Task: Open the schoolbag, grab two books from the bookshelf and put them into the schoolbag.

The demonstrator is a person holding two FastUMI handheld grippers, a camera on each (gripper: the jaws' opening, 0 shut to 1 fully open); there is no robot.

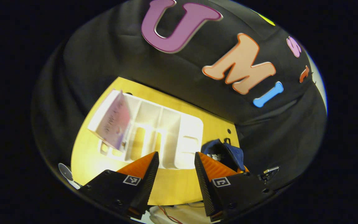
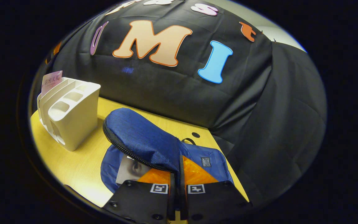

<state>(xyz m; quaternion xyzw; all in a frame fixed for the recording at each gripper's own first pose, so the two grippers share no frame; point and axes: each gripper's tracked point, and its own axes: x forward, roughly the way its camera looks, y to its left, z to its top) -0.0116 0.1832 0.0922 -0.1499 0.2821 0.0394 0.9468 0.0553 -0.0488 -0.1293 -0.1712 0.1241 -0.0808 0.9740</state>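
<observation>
1. The pink book [image 1: 112, 123] looks light and stiff. It leans in the end slot of the white bookshelf [image 1: 163, 133]; take it by its top edge.
2. The blue schoolbag [image 2: 141, 137] is soft, with one book [image 2: 132, 169] inside.
3. The right gripper [image 2: 176, 174] pinches the bag's flap up.
4. The left gripper [image 1: 176, 169] is spread wide, holding nothing.

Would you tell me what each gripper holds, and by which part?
The right gripper pinches the schoolbag by its flap edge; the left gripper holds nothing.
</observation>
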